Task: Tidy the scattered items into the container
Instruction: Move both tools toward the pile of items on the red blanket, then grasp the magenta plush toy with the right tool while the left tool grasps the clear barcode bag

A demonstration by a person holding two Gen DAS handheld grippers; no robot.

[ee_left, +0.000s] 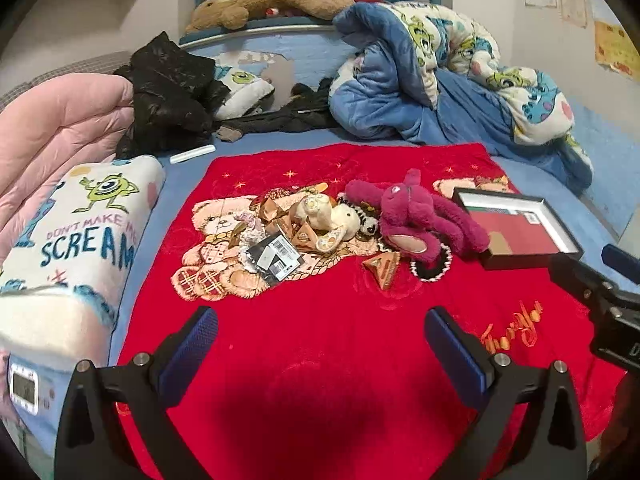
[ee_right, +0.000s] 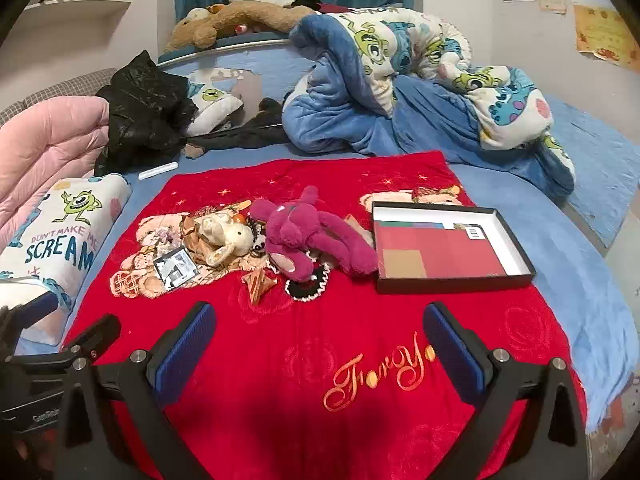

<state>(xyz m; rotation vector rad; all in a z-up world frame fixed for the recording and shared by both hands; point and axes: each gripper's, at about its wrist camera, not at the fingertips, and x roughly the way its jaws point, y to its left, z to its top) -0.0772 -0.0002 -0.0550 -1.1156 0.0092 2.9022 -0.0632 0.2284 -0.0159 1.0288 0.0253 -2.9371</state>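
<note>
1. Showing a small digital clock (ee_left: 25, 387) at near left, the left wrist view has what the right one lacks; the right view shows the whole black box (ee_right: 448, 249), cut off by the right tool in the left view.
2. Box: shallow, white-walled, red inside, on red blanket (ee_right: 360, 320), right of the pile.
3. Pile: magenta plush (ee_right: 308, 236) w/ cream plush (ee_right: 226, 238) & gold packets (ee_right: 256, 284), left of box.
4. Left gripper (ee_left: 320, 338) & right gripper (ee_right: 320, 334): both spread wide, nothing between pads.

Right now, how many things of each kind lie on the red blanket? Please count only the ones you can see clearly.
Plush toys: 2, magenta and cream
Box: 1
Black lace ring: 1
Barcode packet: 1
Total: 5. The small gold wrappers overlap, so they are uncounted.
</note>
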